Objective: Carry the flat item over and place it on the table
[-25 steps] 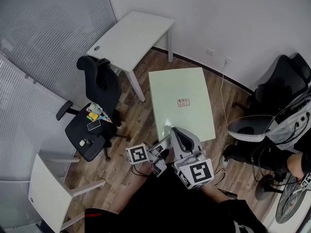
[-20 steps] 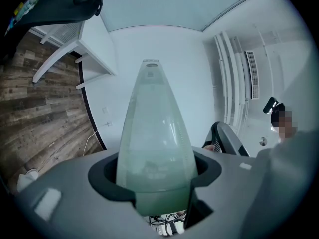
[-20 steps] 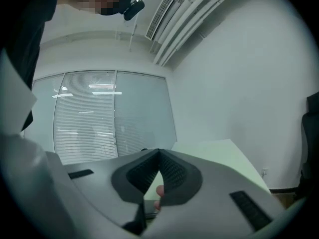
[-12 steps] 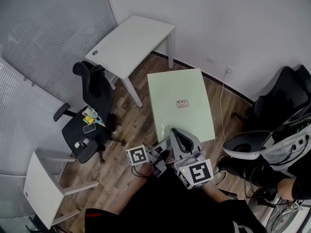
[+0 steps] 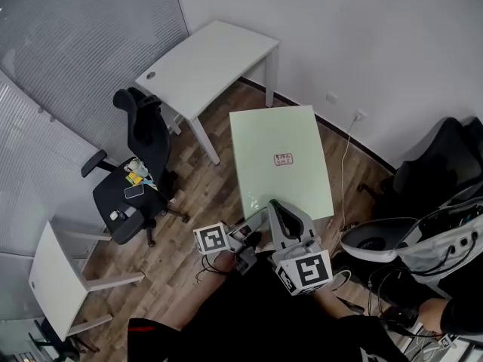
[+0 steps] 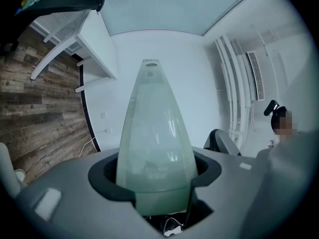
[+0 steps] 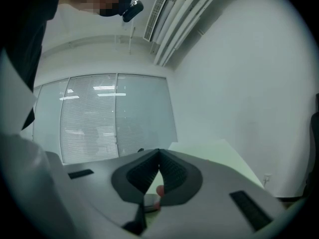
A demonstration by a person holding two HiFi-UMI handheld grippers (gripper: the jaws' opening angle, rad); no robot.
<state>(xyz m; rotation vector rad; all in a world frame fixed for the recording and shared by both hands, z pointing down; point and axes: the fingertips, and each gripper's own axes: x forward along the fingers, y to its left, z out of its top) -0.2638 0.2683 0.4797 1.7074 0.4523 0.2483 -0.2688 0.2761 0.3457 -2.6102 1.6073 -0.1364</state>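
The flat item is a pale green board (image 5: 279, 161) with a small label in its middle, held out level over the wood floor. My left gripper (image 5: 253, 231) is shut on the board's near edge. In the left gripper view the board (image 6: 154, 133) runs edge-on out from between the jaws of that gripper (image 6: 155, 176). My right gripper (image 5: 281, 216) lies over the near edge too. Its jaws (image 7: 159, 152) meet tip to tip, and the board (image 7: 219, 153) shows just beyond them. A white table (image 5: 207, 59) stands past the board's far end, by the wall.
A black office chair (image 5: 139, 164) with small things on its seat stands left of the board, and a white chair (image 5: 56, 285) nearer left. Another black chair (image 5: 441, 161) and cables crowd the right. A cord (image 5: 346, 164) hangs from a wall outlet.
The view has shifted: the chairs at left have slid further left and down, the white table sits nearer the board's far end. Both grippers hold the same pose on the board.
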